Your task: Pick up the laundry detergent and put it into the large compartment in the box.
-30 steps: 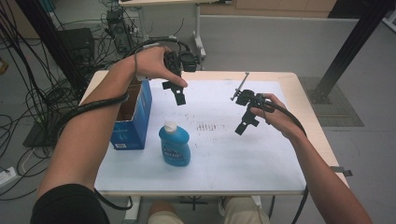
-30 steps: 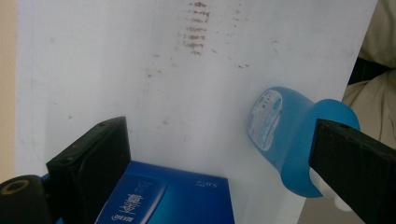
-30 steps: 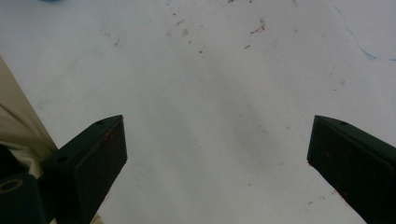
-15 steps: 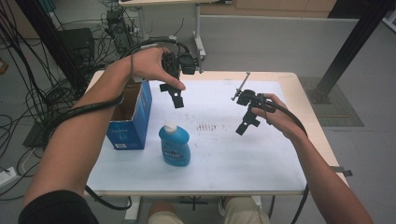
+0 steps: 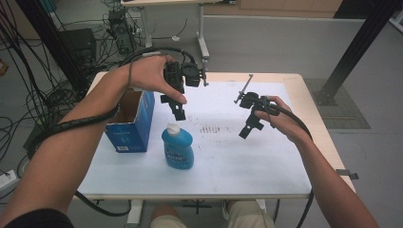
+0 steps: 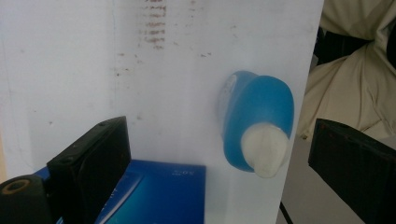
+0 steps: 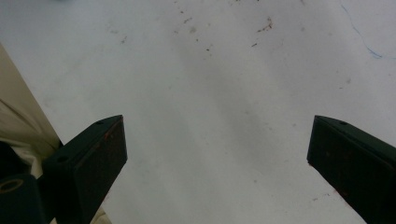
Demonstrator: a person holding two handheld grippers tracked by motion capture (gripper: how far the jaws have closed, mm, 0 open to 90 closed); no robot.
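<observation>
Left claw (image 5: 179, 112) hovers, jaws apart, above the upright blue plastic bottle with white cap (image 5: 177, 146); right claw (image 5: 248, 128), jaws apart, hangs over the white counter (image 5: 228, 161).

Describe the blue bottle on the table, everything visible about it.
The blue bottle is a squat, flattened flask of translucent blue plastic with a white cap and a label on its front, too blurred to read. It stands upright on the white table, just right of the open blue box, apart from it. The left gripper hovers above it, jaws open, not touching; in the left gripper view the bottle sits between those jaws, seen from above.
</observation>
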